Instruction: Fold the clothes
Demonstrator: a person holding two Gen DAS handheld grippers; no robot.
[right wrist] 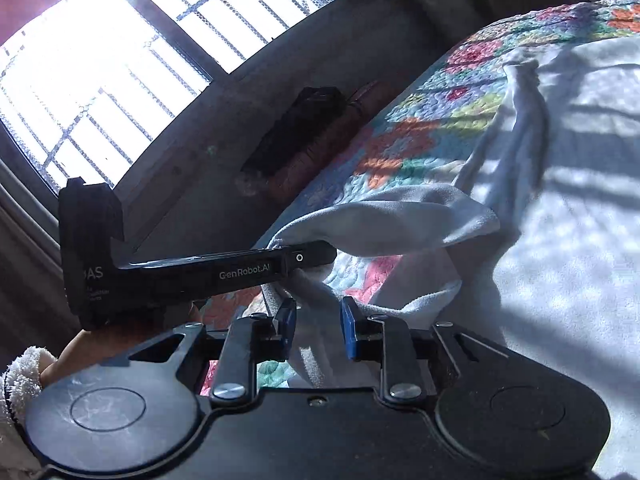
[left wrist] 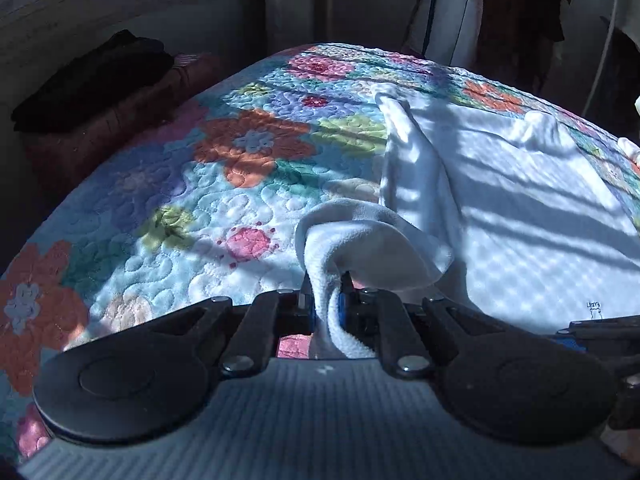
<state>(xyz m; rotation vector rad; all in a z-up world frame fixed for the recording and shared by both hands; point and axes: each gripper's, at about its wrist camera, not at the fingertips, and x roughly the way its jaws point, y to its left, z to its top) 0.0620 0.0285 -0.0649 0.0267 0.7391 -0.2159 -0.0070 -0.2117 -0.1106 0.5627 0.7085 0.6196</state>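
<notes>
A bed is covered by a quilt (left wrist: 208,200) printed with orange, pink and green flowers on pale blue, striped by sunlight and window-bar shadows. At about nine o'clock in the left wrist view, a dark folded pile (left wrist: 96,76) sits on a reddish cushion (left wrist: 100,136) beside the bed. Toward the centre, the left gripper (left wrist: 326,296) is clamped tight on a bunched corner of a white fleece garment (left wrist: 520,208), the cloth pinched between its blue-lined fingers and lifted off the quilt. From there the garment spreads flat across the bed toward three o'clock, one edge rolled into a long ridge.

In the right wrist view, a barred window (right wrist: 120,60) glares at ten o'clock. Below it, the left gripper's black body reaches across, held by a hand in a fuzzy white sleeve (right wrist: 20,376) at eight o'clock. At centre, the right gripper (right wrist: 318,320) has its blue fingers (right wrist: 349,326) parted, with white cloth showing in the gap; it may be touching, though that is unclear.
</notes>
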